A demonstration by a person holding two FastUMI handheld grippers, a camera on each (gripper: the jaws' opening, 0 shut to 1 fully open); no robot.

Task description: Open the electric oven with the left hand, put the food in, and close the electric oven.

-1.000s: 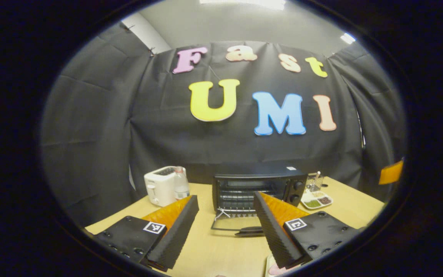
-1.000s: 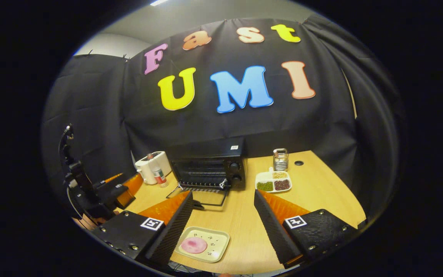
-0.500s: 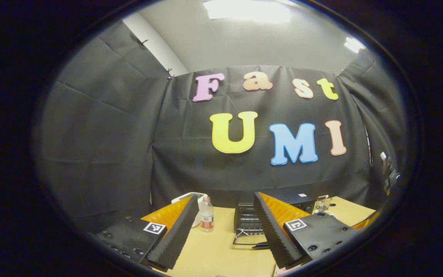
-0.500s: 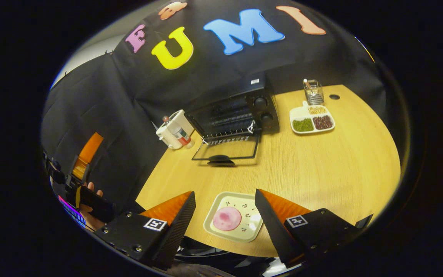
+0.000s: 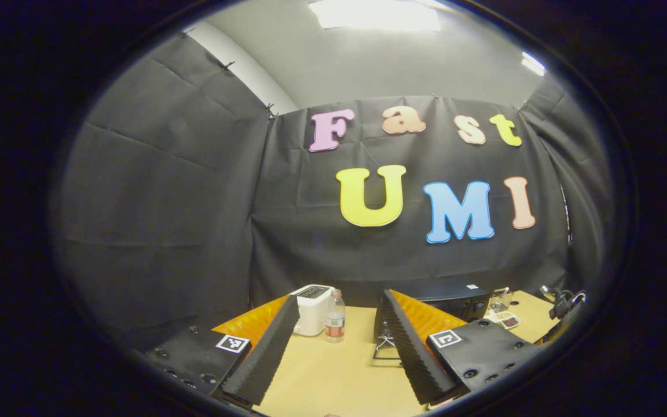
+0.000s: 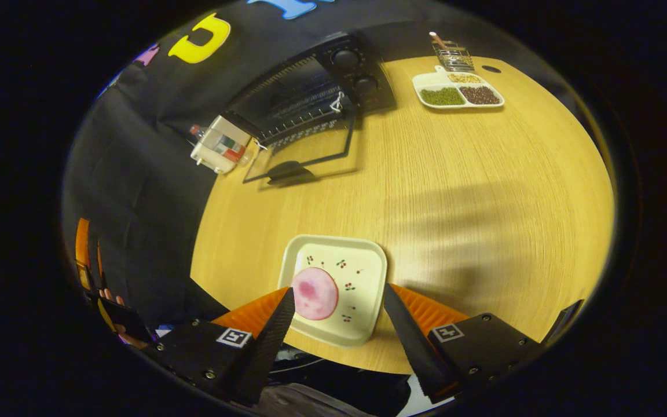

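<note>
oven [image 6: 310, 98] door [image 6: 304, 153] is down flat on the bench [image 6: 455, 191], handle toward the near side, so opening looks done. food [image 6: 314, 293] is a flat pink round slice on a small square plate [image 6: 362, 289] at the near bench edge, well apart from the oven. right gripper [image 6: 338, 321] hangs over the plate, jaws wide apart, holding nothing; the slice sits just inside its left finger. left gripper [image 5: 339, 347] also wide open and empty, pointed at the booth wall with the toaster [image 5: 312, 310] and bottle [image 5: 334, 316] beyond its fingers. handling guess: slice looks thin, soft, light, probably slippery on the glazed plate, so a pinch on the slice alone would likely tear or skid. better to take the plate by its rim on the near or right side, which looks stiff and light, keep it level, and slide it onto the rack. plate may chip if it knocks the door edge. vs 0.5 s ago: right gripper has come lower and closer over the plate and tilted down further; left gripper has swung a bit more left, away from the oven. door unchanged.
</note>
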